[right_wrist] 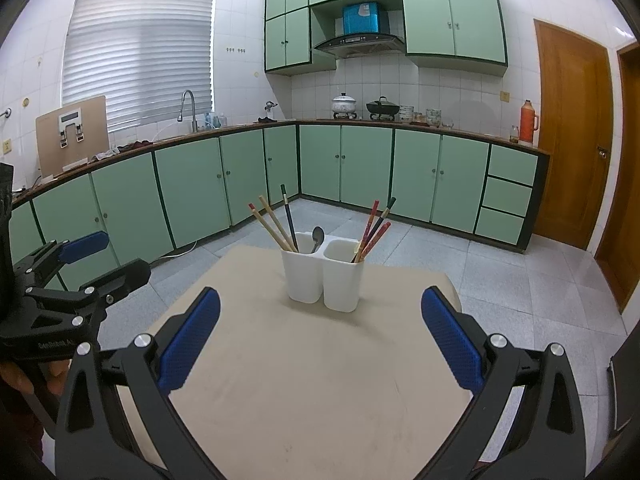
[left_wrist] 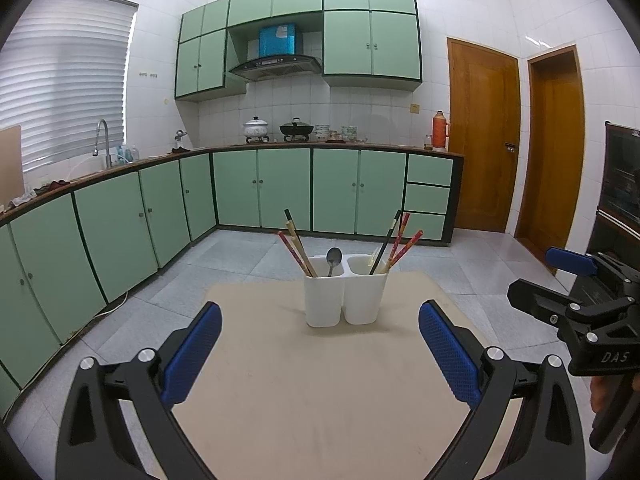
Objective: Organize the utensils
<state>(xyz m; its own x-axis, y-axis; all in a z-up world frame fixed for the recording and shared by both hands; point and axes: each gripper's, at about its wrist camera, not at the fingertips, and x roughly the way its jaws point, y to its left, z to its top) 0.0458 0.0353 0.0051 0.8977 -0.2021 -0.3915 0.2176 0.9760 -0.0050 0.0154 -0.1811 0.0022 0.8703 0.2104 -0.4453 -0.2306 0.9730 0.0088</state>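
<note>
Both grippers are spread wide and hold nothing: left gripper (left_wrist: 320, 354) and right gripper (right_wrist: 320, 338) hover over the beige table (right_wrist: 304, 380), apart from the holder (right_wrist: 322, 276). It stands upright near the far table edge, white, with two compartments. Left compartment has chopsticks (right_wrist: 276, 226) and a spoon (right_wrist: 318, 237); right compartment has more chopsticks (right_wrist: 374, 228).

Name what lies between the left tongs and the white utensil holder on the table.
Nothing: only bare beige table separates the open left tongs from the utensil holder, clearest in the left wrist view.
</note>
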